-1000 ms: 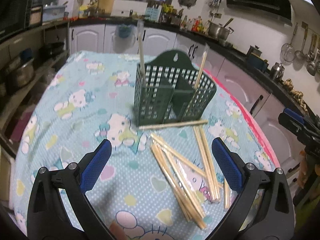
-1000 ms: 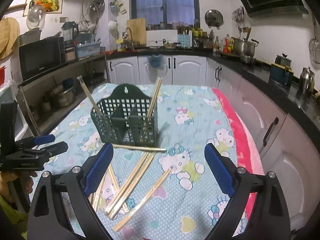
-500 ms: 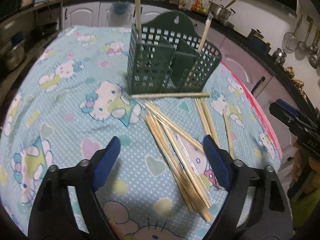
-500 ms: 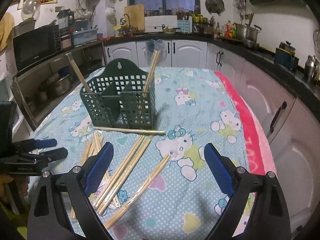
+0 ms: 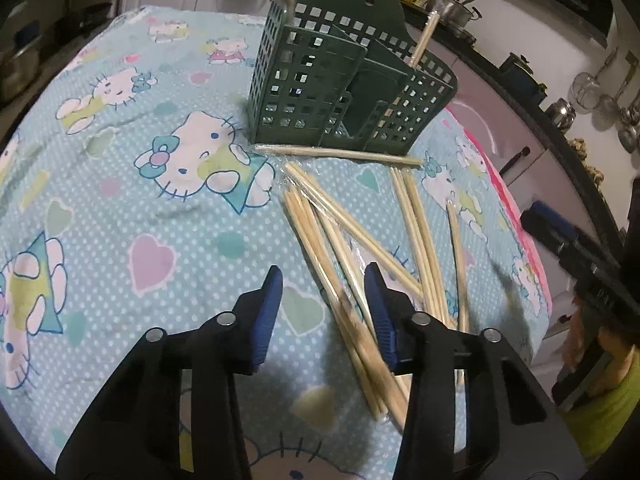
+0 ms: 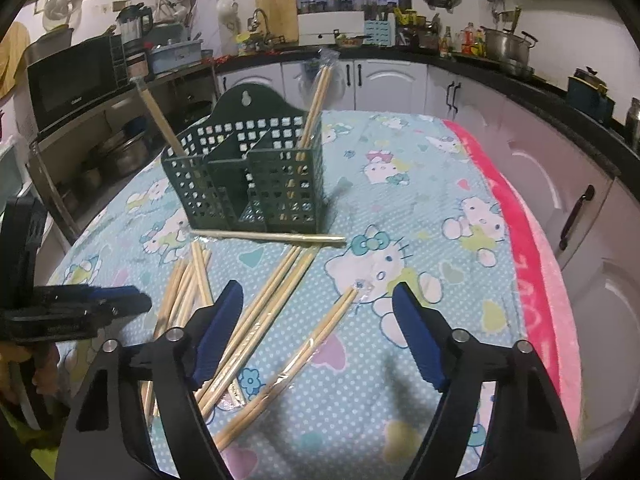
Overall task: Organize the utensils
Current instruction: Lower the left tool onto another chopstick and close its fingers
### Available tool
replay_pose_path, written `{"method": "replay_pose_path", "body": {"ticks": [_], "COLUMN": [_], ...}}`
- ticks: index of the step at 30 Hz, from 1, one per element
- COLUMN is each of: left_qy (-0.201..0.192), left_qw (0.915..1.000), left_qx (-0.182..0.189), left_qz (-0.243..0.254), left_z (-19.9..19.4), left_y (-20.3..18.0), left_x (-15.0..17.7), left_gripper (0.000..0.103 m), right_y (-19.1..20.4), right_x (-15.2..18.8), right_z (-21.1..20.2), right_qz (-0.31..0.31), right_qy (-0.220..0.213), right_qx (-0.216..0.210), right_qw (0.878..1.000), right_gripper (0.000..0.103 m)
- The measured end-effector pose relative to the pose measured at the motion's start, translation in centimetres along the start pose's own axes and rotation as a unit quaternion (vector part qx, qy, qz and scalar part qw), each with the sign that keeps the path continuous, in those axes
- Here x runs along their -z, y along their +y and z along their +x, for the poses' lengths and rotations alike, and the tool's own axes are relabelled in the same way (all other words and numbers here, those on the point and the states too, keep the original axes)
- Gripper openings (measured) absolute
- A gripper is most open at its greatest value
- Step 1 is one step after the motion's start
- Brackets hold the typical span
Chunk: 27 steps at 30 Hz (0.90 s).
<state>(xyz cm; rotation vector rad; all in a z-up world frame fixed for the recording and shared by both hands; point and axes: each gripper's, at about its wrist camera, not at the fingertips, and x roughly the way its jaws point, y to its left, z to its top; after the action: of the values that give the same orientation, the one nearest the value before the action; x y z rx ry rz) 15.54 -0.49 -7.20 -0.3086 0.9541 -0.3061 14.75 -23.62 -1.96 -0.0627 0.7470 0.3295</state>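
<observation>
The right gripper hangs over a cartoon-cat tablecloth, its blue-padded jaws closing around a wrapped pair of chopsticks that lies between them, not yet pressed. More chopstick pairs lie scattered to the left. Beyond stands a green perforated utensil holder with a pair of chopsticks upright in its right compartment and another leaning in its left. The left gripper reaches in from the left edge.

Both wrist views look steeply down, close; sharing the green holder.
</observation>
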Motion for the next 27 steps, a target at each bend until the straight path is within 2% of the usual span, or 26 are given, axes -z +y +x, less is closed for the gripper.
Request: {"method": "replay_pose_path", "body": {"ticks": [7,10,13,19,27], "left_qy": [0.019,0.025,0.028,0.037,0.046], "left_qw": [0.9993,0.9984,0.9975,0.996,0.9949], "left_qx": [-0.001,0.0,0.004,0.008,-0.002], "left_qz": [-0.033,-0.051,-0.065,-0.081,-0.089], "left_z": [1.8,2.4,2.9,3.7,4.2], "left_y": [0.7,1.2,1.7,2.6,3.6], "left_x": [-1.6,-2.2,-2.8,-3.4,-3.9], "left_gripper": [0.035,0.035,0.034,0.027,0.018], "right_y": [0.7,0.6,0.4,-1.0,-1.2], "right_x": [-0.8,-1.3,-1.8,-2.5,-3.0], "right_z": [4.0,6.0,8.0,10.6,13.0], "right_qz": [0.014,0.03,0.041,0.091,0.11], "right_qy": [0.049,0.074,0.096,0.124,0.145], "right_qx": [-0.023,-0.027,-0.024,-0.039,-0.036], "right_qw": [0.998,0.996,0.994,0.987,0.983], "right_gripper": [0.051,0.039,0.033,0.026,0.023]}}
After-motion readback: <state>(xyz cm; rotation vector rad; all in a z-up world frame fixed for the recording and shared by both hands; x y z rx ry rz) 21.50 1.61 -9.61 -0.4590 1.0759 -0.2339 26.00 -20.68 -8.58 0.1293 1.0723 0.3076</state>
